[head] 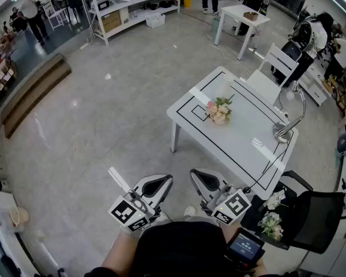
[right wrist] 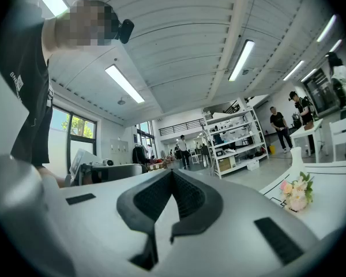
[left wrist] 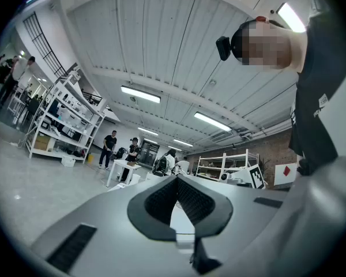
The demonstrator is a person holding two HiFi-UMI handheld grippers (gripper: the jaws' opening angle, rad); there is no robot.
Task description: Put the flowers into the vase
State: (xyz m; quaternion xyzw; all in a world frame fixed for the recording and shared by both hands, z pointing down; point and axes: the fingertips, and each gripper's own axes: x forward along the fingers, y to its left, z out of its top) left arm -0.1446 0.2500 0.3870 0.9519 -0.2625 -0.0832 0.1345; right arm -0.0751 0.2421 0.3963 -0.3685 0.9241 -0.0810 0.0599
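We cannot tell whether the pink flowers (head: 219,111) on the counter (head: 242,140) stand in anything: they are too small. How the white flowers (head: 271,223) lie on the black chair (head: 318,224) is unclear too. In the right gripper view, the counter runs off the picture's edge.

The left gripper (head: 157,184) and right gripper (head: 204,181) are pale grey, with black ribbed pads (left wrist: 160,203) and black-and-white marker cubes (head: 127,213); the person wears a black top (head: 179,250).

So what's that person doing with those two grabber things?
A person holds a left gripper and a right gripper, both shut and empty, out over the floor. Nothing is picked up yet. A pink bouquet sits on the white table ahead, and more flowers lie on the black chair.
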